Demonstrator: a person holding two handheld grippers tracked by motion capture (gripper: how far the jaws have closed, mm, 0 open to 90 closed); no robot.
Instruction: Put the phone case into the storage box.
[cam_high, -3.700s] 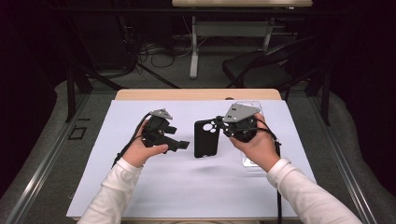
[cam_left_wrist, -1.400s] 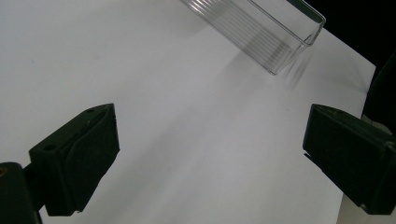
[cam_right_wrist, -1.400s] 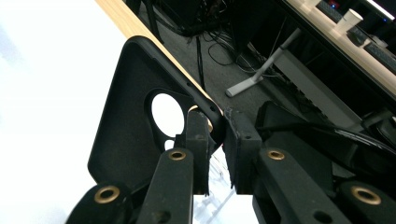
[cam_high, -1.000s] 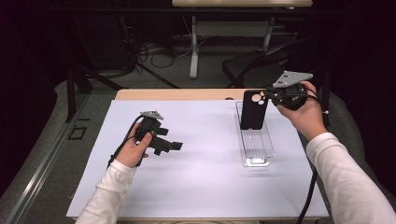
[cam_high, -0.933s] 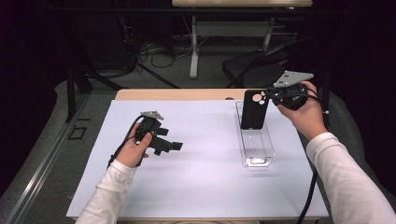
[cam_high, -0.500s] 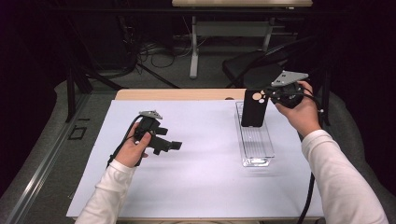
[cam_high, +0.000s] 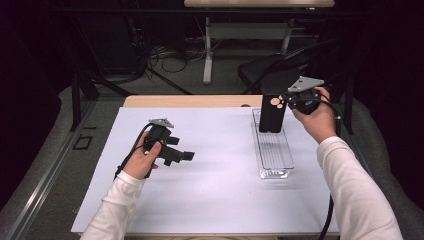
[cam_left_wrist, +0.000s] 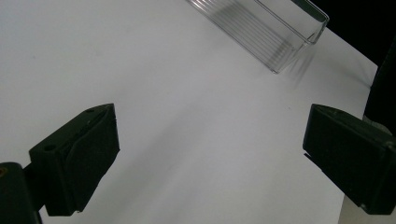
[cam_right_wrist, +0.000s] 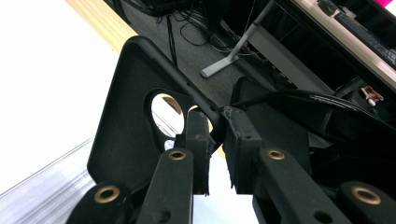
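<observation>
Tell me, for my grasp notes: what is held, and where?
The right gripper pinches the phone case at its edge by the camera hole.

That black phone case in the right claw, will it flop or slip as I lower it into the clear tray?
The phone case hangs straight from the right claw, so probably fairly stiff. It looks thin and hollow, likely light. The pinch is only on one edge by the camera cutout, so it may swivel against the clear tray.

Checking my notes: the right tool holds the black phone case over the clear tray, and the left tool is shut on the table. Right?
Not quite: the left tool is open, its jaws wide apart, as the left gripper view shows. The right tool does hold the black phone case over the clear tray.
</observation>
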